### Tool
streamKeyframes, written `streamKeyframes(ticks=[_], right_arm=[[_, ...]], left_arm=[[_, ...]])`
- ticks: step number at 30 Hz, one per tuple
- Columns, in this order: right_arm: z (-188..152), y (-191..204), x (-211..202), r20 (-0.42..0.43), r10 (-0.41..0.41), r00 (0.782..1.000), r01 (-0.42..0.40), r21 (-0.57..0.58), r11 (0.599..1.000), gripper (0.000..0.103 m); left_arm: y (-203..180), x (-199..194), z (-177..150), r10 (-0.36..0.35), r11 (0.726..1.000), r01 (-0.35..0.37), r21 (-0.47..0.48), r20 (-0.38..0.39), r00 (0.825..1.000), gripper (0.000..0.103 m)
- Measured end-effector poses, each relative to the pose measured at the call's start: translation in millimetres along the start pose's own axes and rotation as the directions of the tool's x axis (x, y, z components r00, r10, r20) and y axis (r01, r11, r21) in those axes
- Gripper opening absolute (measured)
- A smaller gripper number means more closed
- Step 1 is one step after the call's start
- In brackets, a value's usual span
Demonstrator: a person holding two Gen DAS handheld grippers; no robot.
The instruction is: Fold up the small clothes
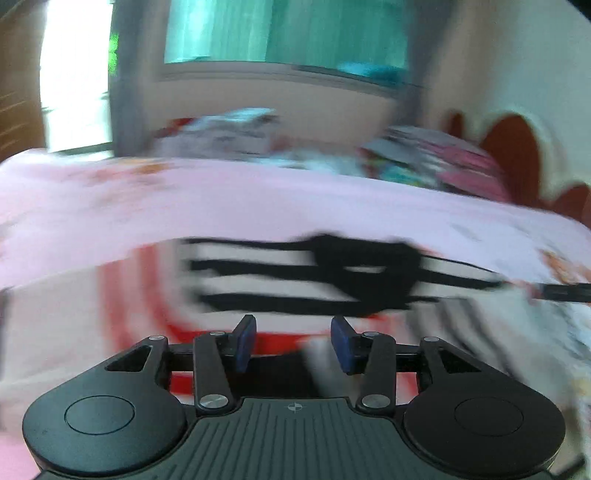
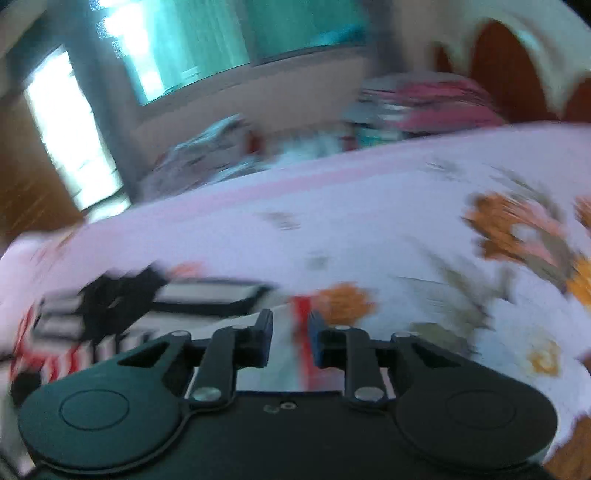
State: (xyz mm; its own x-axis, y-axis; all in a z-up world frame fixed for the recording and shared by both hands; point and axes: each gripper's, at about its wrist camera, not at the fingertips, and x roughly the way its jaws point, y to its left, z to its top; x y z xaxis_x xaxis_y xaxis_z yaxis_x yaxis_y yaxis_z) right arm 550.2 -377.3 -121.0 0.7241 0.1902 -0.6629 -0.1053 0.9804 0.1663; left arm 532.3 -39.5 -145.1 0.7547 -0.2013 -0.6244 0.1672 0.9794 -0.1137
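Both views are blurred by motion. A small white garment (image 1: 229, 280) with red trim and a black striped print lies on the pink floral bedsheet (image 1: 258, 199). My left gripper (image 1: 293, 332) is open and empty, low over the garment's near red edge. My right gripper (image 2: 290, 328) is open with a narrower gap, over the garment's right edge (image 2: 299, 321); I cannot tell whether cloth lies between the fingers. The garment's black print also shows in the right wrist view (image 2: 122, 295) to the left of that gripper.
The bed (image 2: 369, 229) fills both views. A heap of unfolded clothes (image 1: 229, 129) and a stack of folded colourful clothes (image 1: 436, 155) lie at the far side. A red-brown headboard (image 1: 513, 147) stands right, a window (image 1: 288, 33) behind.
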Motion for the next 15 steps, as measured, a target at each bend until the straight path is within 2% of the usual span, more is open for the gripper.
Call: streamKeyframes(ticks=[2, 4, 6, 7, 8, 10, 13, 15], right_arm=[[0, 20, 14, -0.048, 0.035, 0.998, -0.039, -0.074, 0.997, 0.022], [1, 28, 24, -0.068, 0.037, 0.997, -0.044, -0.118, 0.992, 0.021], [5, 20, 31, -0.052, -0.038, 0.998, 0.031, -0.123, 0.992, 0.022], [9, 7, 33, -0.046, -0.095, 0.994, 0.091, -0.087, 0.992, 0.022], [11, -7, 36, -0.055, -0.142, 0.988, 0.139, -0.047, 0.989, 0.015], [15, -32, 41, -0.099, -0.124, 0.987, 0.129, 0.039, 0.991, 0.000], [18, -27, 39, -0.126, -0.123, 0.984, 0.123, -0.001, 0.992, 0.001], [16, -23, 33, -0.134, -0.116, 0.984, 0.116, -0.008, 0.993, 0.005]], left_arm=[[-34, 17, 3, -0.078, 0.995, 0.081, 0.055, -0.044, 0.996, 0.044], [-60, 36, 3, -0.107, 0.988, 0.115, 0.103, -0.075, 0.991, 0.044], [-69, 53, 4, -0.087, 0.987, 0.100, 0.129, -0.107, 0.990, 0.043], [-66, 61, 6, -0.074, 0.987, 0.091, 0.131, -0.130, 0.989, 0.043], [-61, 65, 7, -0.059, 0.988, 0.078, 0.135, -0.139, 0.989, 0.043], [-48, 67, 7, -0.069, 0.989, 0.086, 0.124, -0.136, 0.988, 0.043], [-54, 61, 8, -0.048, 0.985, 0.071, 0.160, -0.141, 0.989, 0.043], [-61, 47, 4, -0.037, 0.982, 0.060, 0.180, -0.128, 0.991, 0.043]])
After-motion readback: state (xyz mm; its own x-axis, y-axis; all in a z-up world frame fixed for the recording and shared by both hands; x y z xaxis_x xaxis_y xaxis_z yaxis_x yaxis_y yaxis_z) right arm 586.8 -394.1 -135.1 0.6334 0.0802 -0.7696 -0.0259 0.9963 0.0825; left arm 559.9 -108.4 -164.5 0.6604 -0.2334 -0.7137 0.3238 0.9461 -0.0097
